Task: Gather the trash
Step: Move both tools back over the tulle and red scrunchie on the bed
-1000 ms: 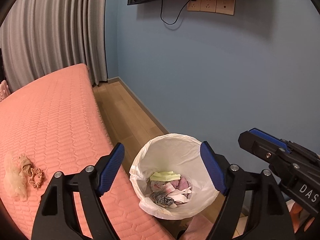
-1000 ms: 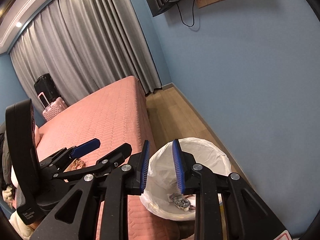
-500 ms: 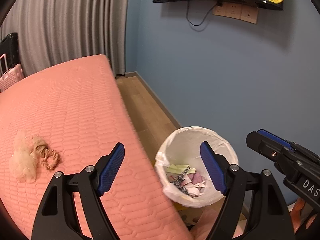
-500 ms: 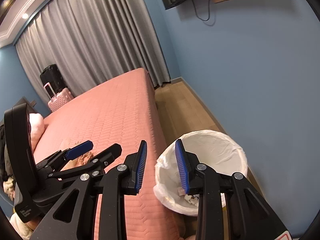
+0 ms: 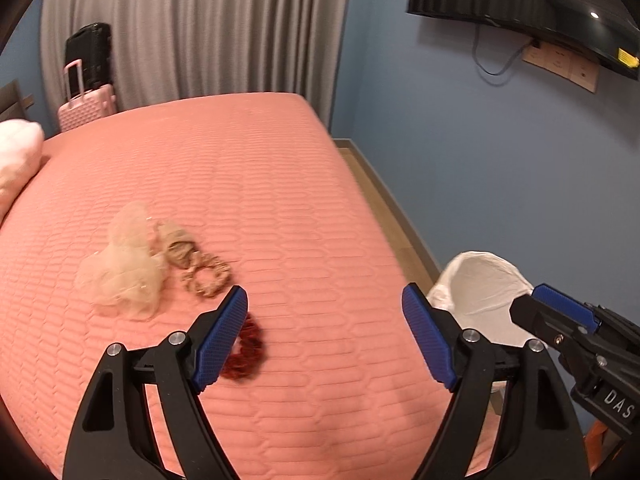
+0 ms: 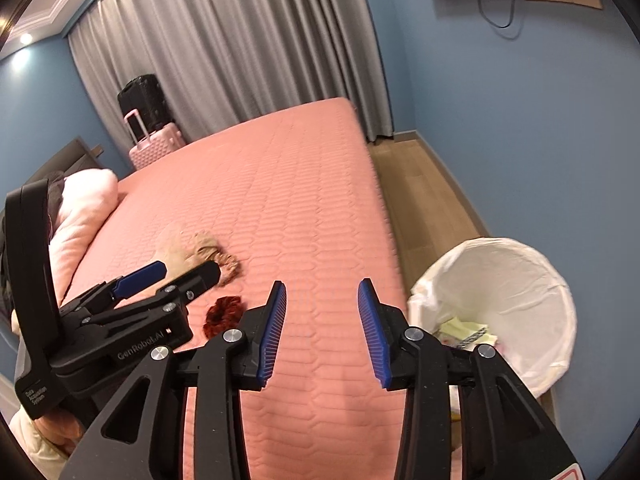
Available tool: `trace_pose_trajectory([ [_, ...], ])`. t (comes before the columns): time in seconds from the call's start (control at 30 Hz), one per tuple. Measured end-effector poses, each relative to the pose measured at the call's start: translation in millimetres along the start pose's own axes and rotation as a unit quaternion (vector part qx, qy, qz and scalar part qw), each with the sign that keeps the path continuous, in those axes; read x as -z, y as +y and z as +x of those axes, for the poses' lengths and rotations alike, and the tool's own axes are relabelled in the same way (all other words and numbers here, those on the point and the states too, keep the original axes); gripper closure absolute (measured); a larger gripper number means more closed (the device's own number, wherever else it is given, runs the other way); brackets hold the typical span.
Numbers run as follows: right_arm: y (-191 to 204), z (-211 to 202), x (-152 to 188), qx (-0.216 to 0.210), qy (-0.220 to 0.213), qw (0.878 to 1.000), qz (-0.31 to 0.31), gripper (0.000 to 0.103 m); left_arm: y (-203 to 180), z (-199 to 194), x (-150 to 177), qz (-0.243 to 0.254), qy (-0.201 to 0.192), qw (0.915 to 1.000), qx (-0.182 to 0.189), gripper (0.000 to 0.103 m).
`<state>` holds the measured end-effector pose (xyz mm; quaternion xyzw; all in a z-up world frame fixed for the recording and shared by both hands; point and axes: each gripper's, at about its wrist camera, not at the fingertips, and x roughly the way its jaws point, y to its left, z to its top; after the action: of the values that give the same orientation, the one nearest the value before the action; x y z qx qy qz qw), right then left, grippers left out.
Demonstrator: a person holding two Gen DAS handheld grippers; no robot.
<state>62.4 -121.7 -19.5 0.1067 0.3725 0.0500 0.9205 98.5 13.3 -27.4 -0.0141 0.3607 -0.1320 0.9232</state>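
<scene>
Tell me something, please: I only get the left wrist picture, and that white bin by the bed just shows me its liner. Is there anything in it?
Observer: Yes. The right wrist view looks down into the bin, and yellowish paper scraps lie at its bottom with some other small bits.
Operator: And the other claw poking in at my right edge, is it carrying anything?
Observer: No. The right gripper has just been opening its jaws and nothing is between them. Only the pink bedspread shows through the gap.
</scene>
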Motion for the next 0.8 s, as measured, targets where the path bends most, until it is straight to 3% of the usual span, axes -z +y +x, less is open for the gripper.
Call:
trace_pose_trajectory([
  [0.3,57.4,43.4,11.0,-0.026,0.033,0.999,-0.035,0.055,77.2,-4.9,15.6,-0.057,0.003,0.9969,-0.055,0.018],
  [0.37,66.9,57.3,13.1,-0.032,0.045,0.998,-0.038,0.055,90.5,-4.5,17.7,-0.067,0.004,0.9954,-0.069,0.012],
  [0.8,106.1,157.7,26.2,-0.045,0.113,0.991,-0.052,0.055,180.3,24.4,26.7,-0.104,0.022,0.9856,-0.131,0.012],
])
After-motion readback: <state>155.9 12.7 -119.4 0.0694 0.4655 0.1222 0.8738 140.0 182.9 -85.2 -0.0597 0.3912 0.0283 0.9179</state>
